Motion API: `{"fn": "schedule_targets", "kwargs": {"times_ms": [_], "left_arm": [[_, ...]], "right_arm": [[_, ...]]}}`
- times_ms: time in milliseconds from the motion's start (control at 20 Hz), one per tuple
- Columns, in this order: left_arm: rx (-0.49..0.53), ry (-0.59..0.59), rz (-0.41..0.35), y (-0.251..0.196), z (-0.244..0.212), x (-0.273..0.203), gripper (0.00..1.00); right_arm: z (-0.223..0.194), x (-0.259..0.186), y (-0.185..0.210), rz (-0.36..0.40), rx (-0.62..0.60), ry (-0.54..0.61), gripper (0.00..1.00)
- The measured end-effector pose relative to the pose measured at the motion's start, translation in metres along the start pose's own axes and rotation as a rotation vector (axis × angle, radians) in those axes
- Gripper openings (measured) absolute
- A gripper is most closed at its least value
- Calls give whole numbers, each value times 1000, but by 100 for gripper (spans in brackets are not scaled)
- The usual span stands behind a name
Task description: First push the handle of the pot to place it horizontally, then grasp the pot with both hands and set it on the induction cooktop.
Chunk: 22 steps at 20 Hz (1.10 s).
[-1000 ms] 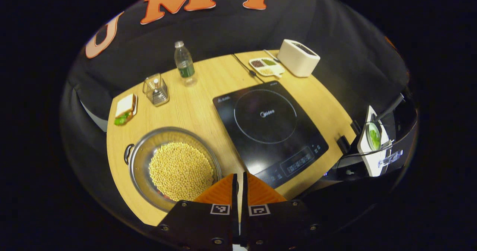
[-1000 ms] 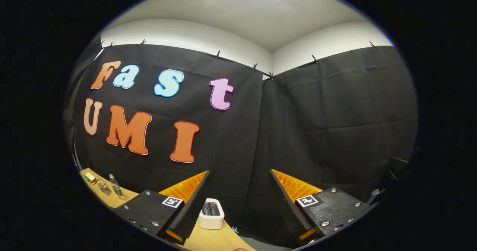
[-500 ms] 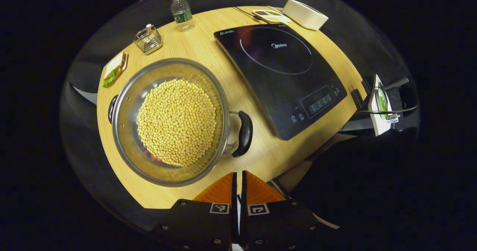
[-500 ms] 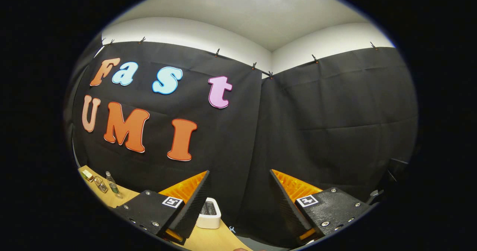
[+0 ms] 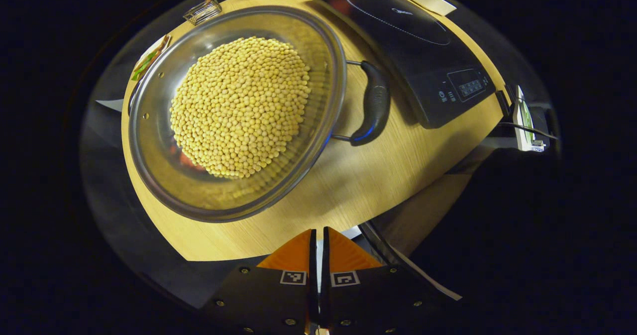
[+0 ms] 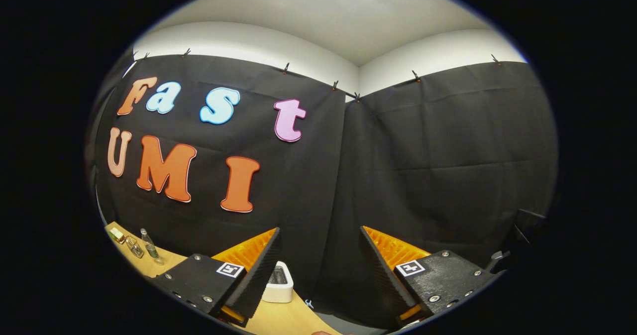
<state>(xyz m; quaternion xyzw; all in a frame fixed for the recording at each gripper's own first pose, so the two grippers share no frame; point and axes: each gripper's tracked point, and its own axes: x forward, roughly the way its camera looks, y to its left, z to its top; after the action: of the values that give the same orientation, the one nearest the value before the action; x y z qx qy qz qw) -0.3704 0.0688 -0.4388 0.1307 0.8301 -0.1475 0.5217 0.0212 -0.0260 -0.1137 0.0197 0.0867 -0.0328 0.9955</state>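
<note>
The left claw (image 5: 318, 235) hovers closed and empty over the near table (image 5: 378, 175) edge, probably so its tip can push the pot (image 5: 234, 111) handle (image 5: 373, 103) beside the induction cooktop (image 5: 423, 61), while the right claw (image 6: 321, 255) waits wide open, holding nothing.

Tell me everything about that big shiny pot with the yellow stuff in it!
The pot is wide, round and shallow, and looks like shiny steel. Small yellow beans are heaped in the middle, with a bit of red showing at the heap's edge. It has two dark handles: one curved handle on thin metal rods points toward the cooktop without touching it, and the other peeks out on the far side. The pot sits upright on the wooden table. No gripper touches it.
</note>
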Motion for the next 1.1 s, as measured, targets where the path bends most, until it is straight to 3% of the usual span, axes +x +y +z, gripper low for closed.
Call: {"fn": "schedule_targets", "kwargs": {"times_ms": [350, 650, 1100], "left_arm": [[-4, -136, -11, -15, 51, 8, 3], [-74, -185, -75, -41, 85, 8, 2], [-149, -223, -68, -47, 131, -3, 2]], "right_arm": [[-3, -12, 14, 31, -10, 30, 95], [-9, -26, 4, 5, -28, 59, 95], [-18, -38, -2, -17, -50, 95, 95]]}}
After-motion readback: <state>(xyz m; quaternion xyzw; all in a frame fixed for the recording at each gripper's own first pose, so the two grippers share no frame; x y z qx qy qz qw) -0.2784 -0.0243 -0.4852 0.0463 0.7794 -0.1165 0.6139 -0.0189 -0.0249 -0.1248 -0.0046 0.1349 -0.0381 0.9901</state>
